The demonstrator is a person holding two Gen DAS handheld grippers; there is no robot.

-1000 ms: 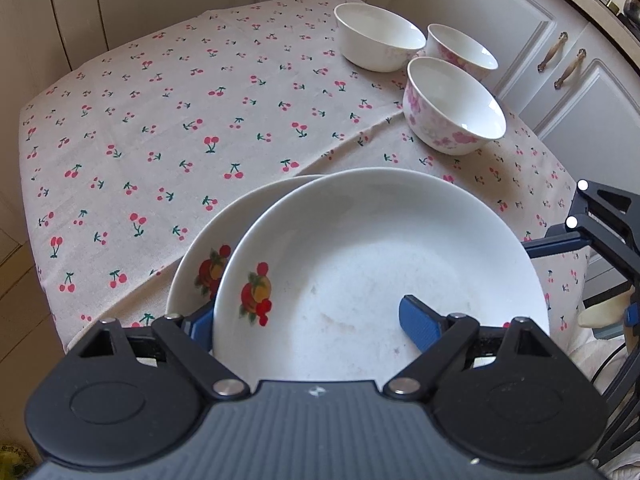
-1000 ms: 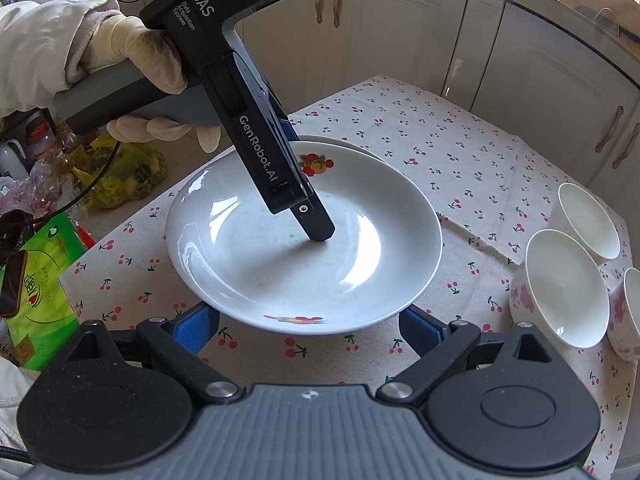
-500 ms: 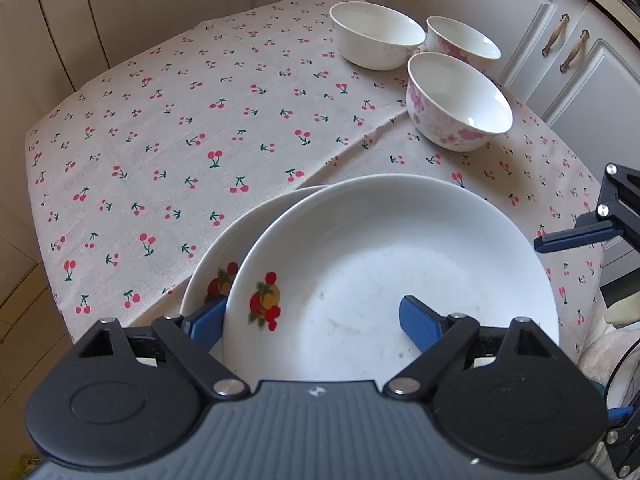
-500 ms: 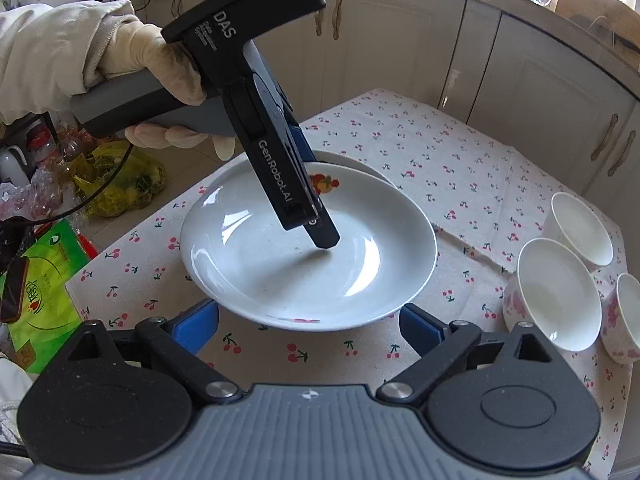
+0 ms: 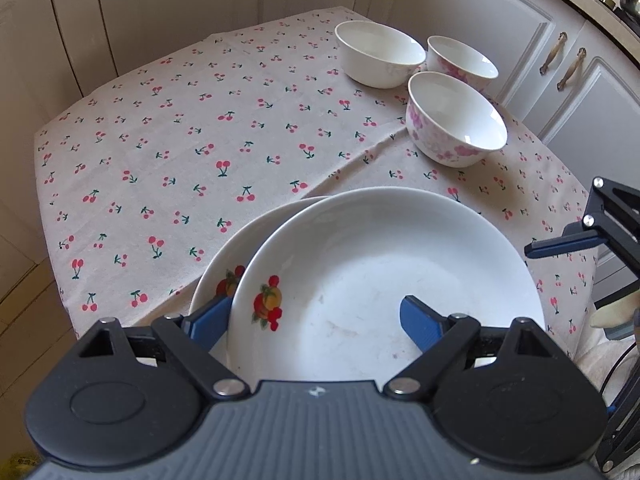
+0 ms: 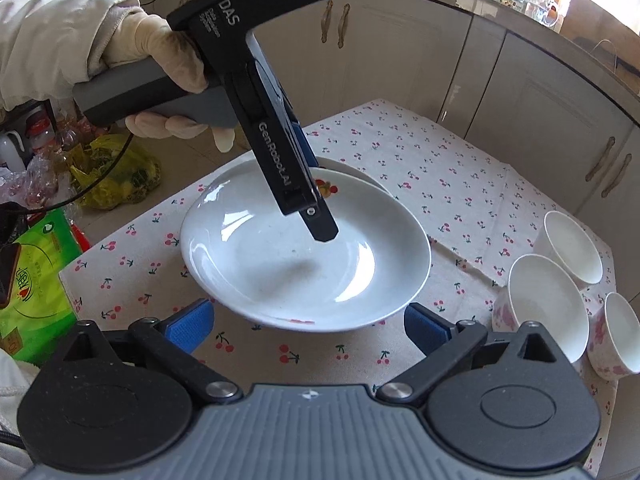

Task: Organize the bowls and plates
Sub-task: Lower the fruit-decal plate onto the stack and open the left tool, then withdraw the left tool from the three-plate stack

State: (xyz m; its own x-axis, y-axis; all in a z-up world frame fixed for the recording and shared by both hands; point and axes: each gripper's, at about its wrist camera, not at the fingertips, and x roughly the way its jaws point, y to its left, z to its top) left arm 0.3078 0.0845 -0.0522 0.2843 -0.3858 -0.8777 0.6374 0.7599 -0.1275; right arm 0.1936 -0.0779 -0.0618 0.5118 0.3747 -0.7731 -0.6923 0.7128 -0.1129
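Right wrist view only: gloved hand (image 6: 160,60) holding left gripper (image 6: 320,216), jaws straddling rim of top plate (image 6: 304,276), contact unclear. Left view only: lower plate (image 5: 224,264) beneath, three bowls (image 5: 456,120) far right. Right gripper (image 6: 308,324) jaws just widened, empty, before plate.

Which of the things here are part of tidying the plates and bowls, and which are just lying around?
Job:
top plate
lower plate
three bowls
left tool
right tool

Lying about:
green packet
yellow bag
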